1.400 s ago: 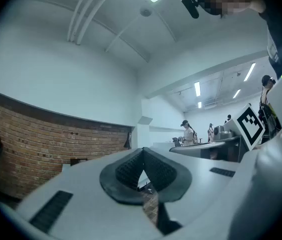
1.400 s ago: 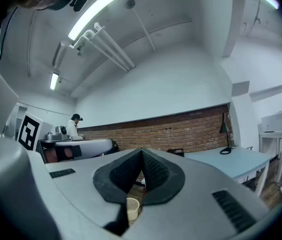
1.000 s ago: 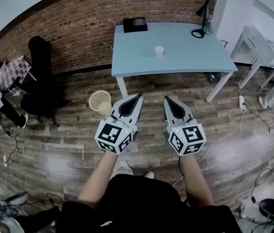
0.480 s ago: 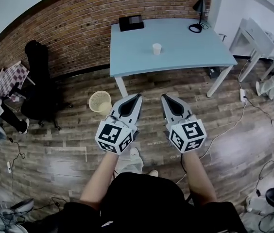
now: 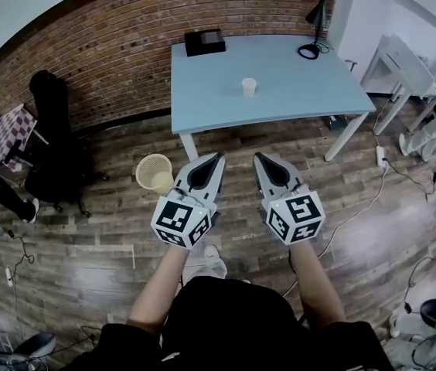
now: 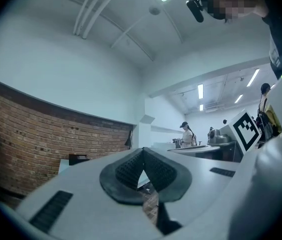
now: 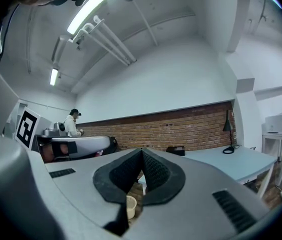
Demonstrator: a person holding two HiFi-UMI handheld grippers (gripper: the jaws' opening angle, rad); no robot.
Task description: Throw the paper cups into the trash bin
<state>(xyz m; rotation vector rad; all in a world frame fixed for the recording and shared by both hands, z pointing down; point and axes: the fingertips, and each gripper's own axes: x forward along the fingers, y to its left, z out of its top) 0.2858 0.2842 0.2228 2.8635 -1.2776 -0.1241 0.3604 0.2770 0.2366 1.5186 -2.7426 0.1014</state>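
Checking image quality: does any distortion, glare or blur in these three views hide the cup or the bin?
Head view: heavy fisheye bends the brick wall; there is soft glare on the floor; the paper cup and trash bin are small but sharp. Left gripper view: dark vignette round the rim. Right gripper view: the ceiling light is blown out; the trash bin peeks under the shut jaws.

Upright white paper cup (image 5: 249, 87) on table (image 5: 303, 99); trash bin (image 5: 154, 174) on floor (image 5: 86, 238)

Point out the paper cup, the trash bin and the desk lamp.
paper cup (image 5: 249, 88): head view, side wall.
trash bin (image 5: 147, 168): head view, mesh wall.
desk lamp (image 5: 309, 51): head view, round base.
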